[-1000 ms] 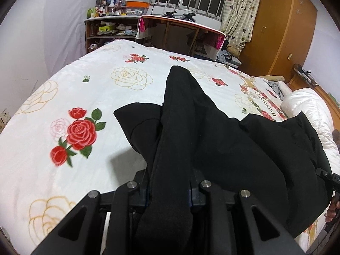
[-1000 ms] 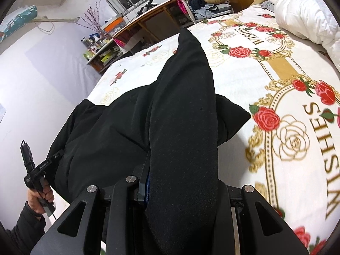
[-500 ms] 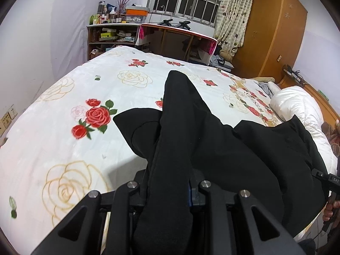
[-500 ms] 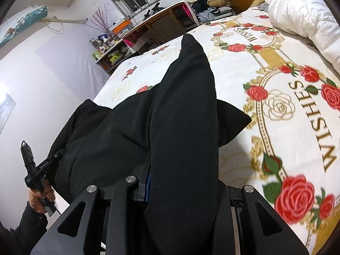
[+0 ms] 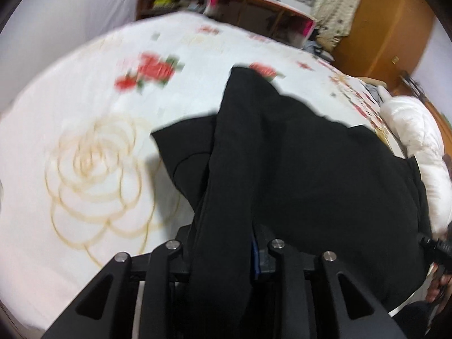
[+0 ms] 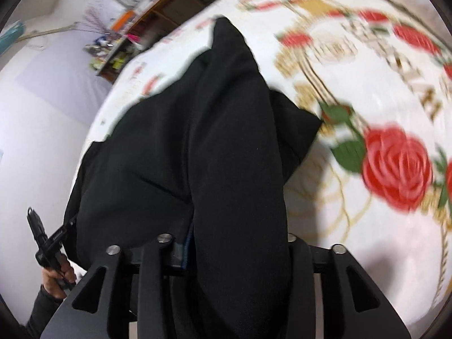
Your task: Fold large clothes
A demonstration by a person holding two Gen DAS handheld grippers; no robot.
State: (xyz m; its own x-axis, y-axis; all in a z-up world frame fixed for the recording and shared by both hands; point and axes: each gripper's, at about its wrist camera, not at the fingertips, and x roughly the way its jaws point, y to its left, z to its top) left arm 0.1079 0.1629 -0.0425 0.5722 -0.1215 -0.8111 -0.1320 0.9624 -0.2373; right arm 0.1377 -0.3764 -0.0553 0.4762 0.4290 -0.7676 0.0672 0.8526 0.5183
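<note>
A large black garment (image 5: 310, 183) lies spread on the bed, and one folded strip of it runs up through each gripper. In the left wrist view my left gripper (image 5: 226, 243) has its jaws opening, while the cloth still fills the gap and hides the fingertips. In the right wrist view the same garment (image 6: 158, 155) drapes over my right gripper (image 6: 240, 240). Its jaws are opening and stand visibly wider, with the thick fold resting loose between them. Both views are blurred.
The bed carries a white sheet (image 5: 84, 169) printed with roses and gold letters (image 6: 367, 99). A white duvet (image 5: 418, 141) is bunched at the right. A desk (image 5: 254, 8) and a wooden wardrobe (image 5: 381, 28) stand beyond the bed. A hand (image 6: 59, 276) shows at lower left.
Both grippers have sunk toward the bed with the cloth and moved across it. The right jaws have spread apart and the left ones slightly. The garment lies flatter.
</note>
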